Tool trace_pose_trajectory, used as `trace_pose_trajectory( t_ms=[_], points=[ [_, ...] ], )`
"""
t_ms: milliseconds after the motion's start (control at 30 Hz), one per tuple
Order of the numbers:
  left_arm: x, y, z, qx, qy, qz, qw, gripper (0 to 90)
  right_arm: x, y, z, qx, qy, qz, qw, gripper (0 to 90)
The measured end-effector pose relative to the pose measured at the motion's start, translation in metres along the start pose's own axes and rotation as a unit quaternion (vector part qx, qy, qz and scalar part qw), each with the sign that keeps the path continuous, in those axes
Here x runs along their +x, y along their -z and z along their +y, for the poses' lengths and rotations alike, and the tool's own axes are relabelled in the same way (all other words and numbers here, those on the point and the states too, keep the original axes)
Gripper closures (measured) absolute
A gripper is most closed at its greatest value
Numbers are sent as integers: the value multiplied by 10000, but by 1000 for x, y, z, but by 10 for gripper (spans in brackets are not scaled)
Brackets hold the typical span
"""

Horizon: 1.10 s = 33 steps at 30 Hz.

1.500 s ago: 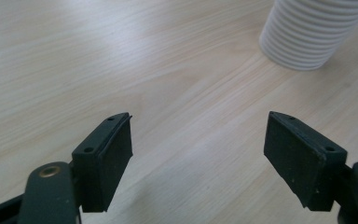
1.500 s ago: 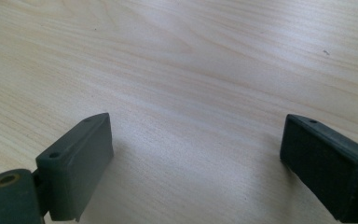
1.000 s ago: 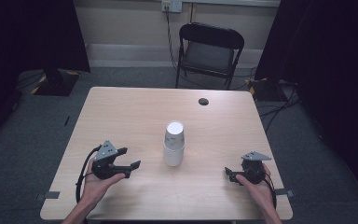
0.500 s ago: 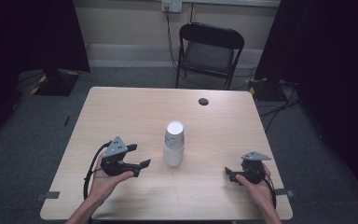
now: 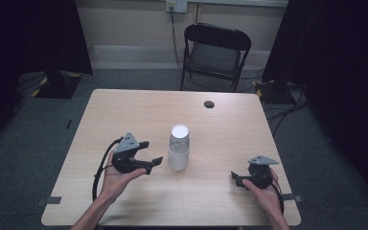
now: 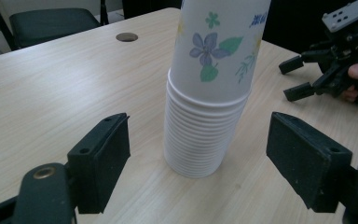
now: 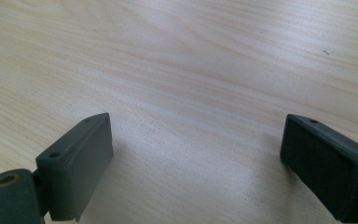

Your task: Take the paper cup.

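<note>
A stack of white paper cups (image 5: 178, 151) with a flower print stands upside down near the middle of the wooden table (image 5: 124, 110). My left gripper (image 5: 152, 152) is open just left of the stack, pointing at it. Its jaws have just been closing a little, with nothing between them. In the left gripper view the stack (image 6: 205, 116) rises just beyond the two black fingers (image 6: 105, 158). My right gripper (image 5: 235, 179) rests open near the front right of the table, over bare wood (image 7: 196, 140). It is also seen from the left gripper view, the right gripper (image 6: 303, 77) beyond the stack.
A small dark round cap (image 5: 209, 104) sits in the table's far side. A black folding chair (image 5: 215, 52) stands behind the table. Cables lie on the grey carpet at the right. Dark curtains hang on both sides.
My left gripper has moved right toward the cup stack and risen a little. The right gripper and the stack have stayed where they were.
</note>
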State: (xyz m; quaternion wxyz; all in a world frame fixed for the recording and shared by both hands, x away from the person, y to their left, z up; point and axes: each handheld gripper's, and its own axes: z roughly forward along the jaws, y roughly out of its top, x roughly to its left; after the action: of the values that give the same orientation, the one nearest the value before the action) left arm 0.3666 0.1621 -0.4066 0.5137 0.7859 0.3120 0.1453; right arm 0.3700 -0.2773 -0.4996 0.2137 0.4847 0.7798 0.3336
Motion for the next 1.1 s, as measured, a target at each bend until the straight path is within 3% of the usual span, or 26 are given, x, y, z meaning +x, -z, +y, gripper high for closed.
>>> trace_pose_trajectory(
  t_ms=[633, 1100],
  points=[
    [-9, -26, 41, -61, -353, -124, 9993, 186, 0, 0, 0, -2, 1, 4, 10000, 87],
    [-7, -52, 59, 38, -313, -250, 9992, 159, 0, 0, 0, 0, -1, 5, 10000, 87]
  ],
)
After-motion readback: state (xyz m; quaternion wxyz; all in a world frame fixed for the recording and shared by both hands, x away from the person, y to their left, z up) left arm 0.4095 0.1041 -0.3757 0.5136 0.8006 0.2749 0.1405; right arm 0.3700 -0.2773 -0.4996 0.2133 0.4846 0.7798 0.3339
